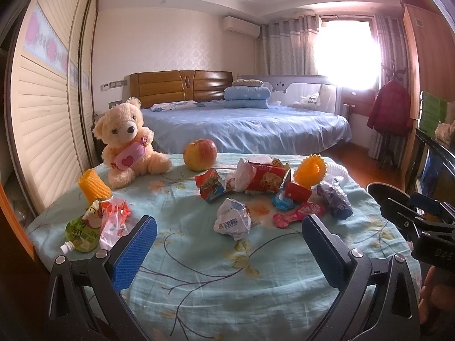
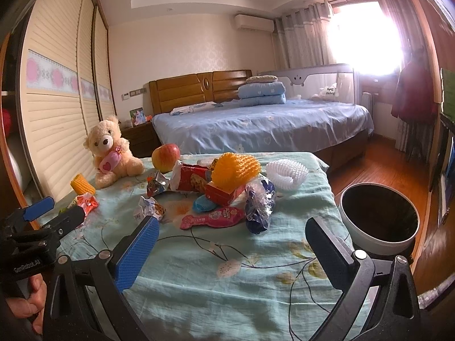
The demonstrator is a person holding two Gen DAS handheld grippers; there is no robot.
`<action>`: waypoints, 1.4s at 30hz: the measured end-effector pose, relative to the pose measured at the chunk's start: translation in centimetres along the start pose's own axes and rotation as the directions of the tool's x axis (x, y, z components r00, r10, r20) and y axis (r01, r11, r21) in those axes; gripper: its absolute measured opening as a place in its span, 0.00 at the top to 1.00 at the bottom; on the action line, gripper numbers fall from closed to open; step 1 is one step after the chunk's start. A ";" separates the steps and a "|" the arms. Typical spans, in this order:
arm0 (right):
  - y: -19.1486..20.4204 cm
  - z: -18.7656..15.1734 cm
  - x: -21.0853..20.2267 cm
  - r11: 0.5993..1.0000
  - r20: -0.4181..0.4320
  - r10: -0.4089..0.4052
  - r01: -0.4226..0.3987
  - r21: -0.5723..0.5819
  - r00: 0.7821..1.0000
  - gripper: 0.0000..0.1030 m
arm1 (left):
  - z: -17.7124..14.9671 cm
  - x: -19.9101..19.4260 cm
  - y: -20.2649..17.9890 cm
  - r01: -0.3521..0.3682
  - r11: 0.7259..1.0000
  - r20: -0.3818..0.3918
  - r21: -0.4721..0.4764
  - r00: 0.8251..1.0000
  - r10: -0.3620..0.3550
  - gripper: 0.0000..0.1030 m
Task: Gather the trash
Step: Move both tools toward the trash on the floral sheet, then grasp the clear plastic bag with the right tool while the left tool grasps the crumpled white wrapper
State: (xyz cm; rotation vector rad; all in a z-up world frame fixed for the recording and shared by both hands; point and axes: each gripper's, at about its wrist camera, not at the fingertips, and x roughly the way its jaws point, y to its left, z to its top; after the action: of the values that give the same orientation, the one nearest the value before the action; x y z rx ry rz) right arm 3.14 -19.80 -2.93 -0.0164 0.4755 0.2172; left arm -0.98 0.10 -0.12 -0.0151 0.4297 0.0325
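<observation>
Wrappers strewn on a floral-clothed table, both grippers spread and empty.
Left wrist view: left gripper (image 1: 229, 236) gapes; a crumpled white wrapper (image 1: 233, 221) lies just ahead. Right wrist view: right gripper (image 2: 231, 234) gapes; pink packet (image 2: 212, 218) ahead, trash bin (image 2: 379, 217) right.

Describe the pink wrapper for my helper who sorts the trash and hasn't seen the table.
On the floral-cloth table, find the trash pile right of the apple. At its near edge lies the pink wrapper, flat and long, beside the crumpled blue bag.

Crumpled wrappers (image 2: 196, 183) piled on table, bin (image 2: 379, 217) beside
</observation>
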 end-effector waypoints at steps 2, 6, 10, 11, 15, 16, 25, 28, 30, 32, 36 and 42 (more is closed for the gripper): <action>0.0 -0.1 0.1 1.000 -0.004 0.000 0.000 0.002 1.000 0.00 | 0.0 0.2 -0.1 0.000 1.000 -0.005 0.001 1.000 0.000 0.01; -0.1 -0.1 0.7 1.000 -0.026 0.000 0.001 0.008 1.000 0.00 | -0.1 0.9 0.0 0.000 1.000 -0.029 0.003 1.000 0.000 0.01; -0.3 -0.3 1.8 1.000 -0.062 -0.002 0.004 0.020 0.998 0.00 | -0.3 2.1 0.1 0.001 1.000 -0.068 0.004 0.998 -0.001 0.01; -0.5 -0.2 2.0 1.000 -0.070 0.000 0.002 0.024 0.998 0.00 | -0.3 2.4 0.2 0.002 1.000 -0.078 0.000 0.997 -0.002 0.01; -0.9 -0.1 3.2 0.999 -0.109 0.002 0.002 0.035 0.994 0.01 | 0.1 4.3 0.6 0.001 1.000 -0.127 -0.015 0.992 -0.003 0.04; -1.1 0.0 3.7 0.999 -0.119 0.004 0.001 0.042 0.993 0.01 | 0.2 4.9 0.7 0.005 1.000 -0.140 -0.018 0.990 -0.007 0.04; -3.4 0.6 7.9 0.995 -0.217 0.005 0.018 0.103 0.976 0.02 | 1.7 11.4 1.2 0.000 0.999 -0.248 -0.033 0.969 -0.009 0.05; -4.2 1.0 9.6 0.992 -0.254 0.007 0.025 0.122 0.967 0.08 | 2.0 13.8 1.4 -0.006 0.999 -0.274 -0.038 0.962 -0.005 0.09; -4.7 1.2 10.8 0.992 -0.274 0.003 0.032 0.122 0.962 0.12 | 2.1 15.4 1.5 -0.002 0.998 -0.298 -0.056 0.955 -0.015 0.09; -5.1 1.3 12.2 0.992 -0.304 -0.002 0.041 0.123 0.953 0.17 | 2.0 16.6 1.6 0.000 0.998 -0.315 -0.062 0.949 -0.020 0.10; -5.6 1.2 14.1 0.990 -0.347 0.008 0.041 0.133 0.938 0.24 | 1.9 19.2 1.6 0.012 0.998 -0.353 -0.069 0.935 -0.035 0.11; -6.0 0.6 15.0 0.988 -0.388 0.046 0.015 0.154 0.920 0.53 | 1.5 21.4 1.7 0.061 0.993 -0.402 -0.102 0.911 -0.097 0.46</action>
State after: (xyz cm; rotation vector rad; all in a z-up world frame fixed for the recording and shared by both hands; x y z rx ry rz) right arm 17.72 -22.56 -9.44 0.0980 0.8921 0.1922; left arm 19.04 2.42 -7.70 -0.1272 0.8451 -0.0336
